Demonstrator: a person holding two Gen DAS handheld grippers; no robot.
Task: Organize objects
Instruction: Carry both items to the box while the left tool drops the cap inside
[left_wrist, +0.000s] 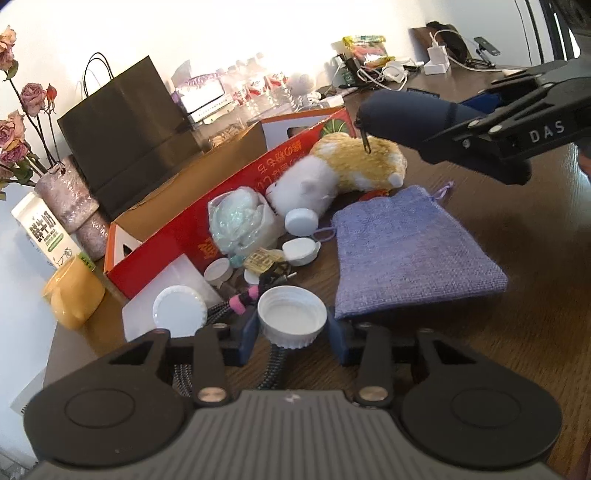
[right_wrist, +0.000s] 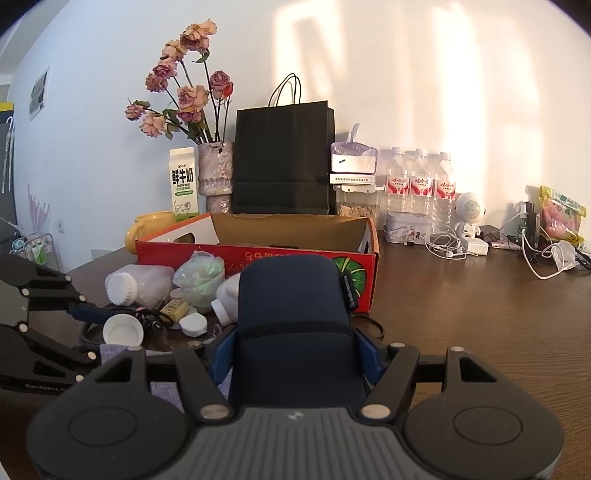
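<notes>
Left gripper (left_wrist: 292, 328) is closed on a wide white ribbed plastic screw cap (left_wrist: 291, 316), open side up, blue pads pressing the rim from both sides. The cap sits low over the dark wooden table (left_wrist: 517, 332), just in front of the clutter pile. Judgement: light, rigid, a bit slick on the ribs; a rim pinch across the diameter is right and little force is needed, since it could pop out if squeezed off-centre.

Right gripper (right_wrist: 295, 354) is clamped on a navy soft fabric zip pouch (right_wrist: 293, 317), held raised in front of the open red cardboard box (right_wrist: 258, 254). In the left view the pouch's free end, with a small dark zipper pull, hangs above the yellow-and-white plush toy (left_wrist: 340, 173). Judgement: padded and squashy, light to medium, not fragile; the grip near one end lets the rest droop, so mid-body would be steadier.

Loose items near the box:
- lilac woven drawstring bag (left_wrist: 410, 251), flat on the table: limp, so pinch a corner or the cord.
- small white jar lids (left_wrist: 301, 221): hard and light.
- crinkly clear plastic bundle (left_wrist: 236, 221): slippery and crushable.
- braided cable (left_wrist: 221, 314) under the left gripper: floppy, likely to snag.

The box interior looks mostly free, and I take it as the probable drop spot.
</notes>
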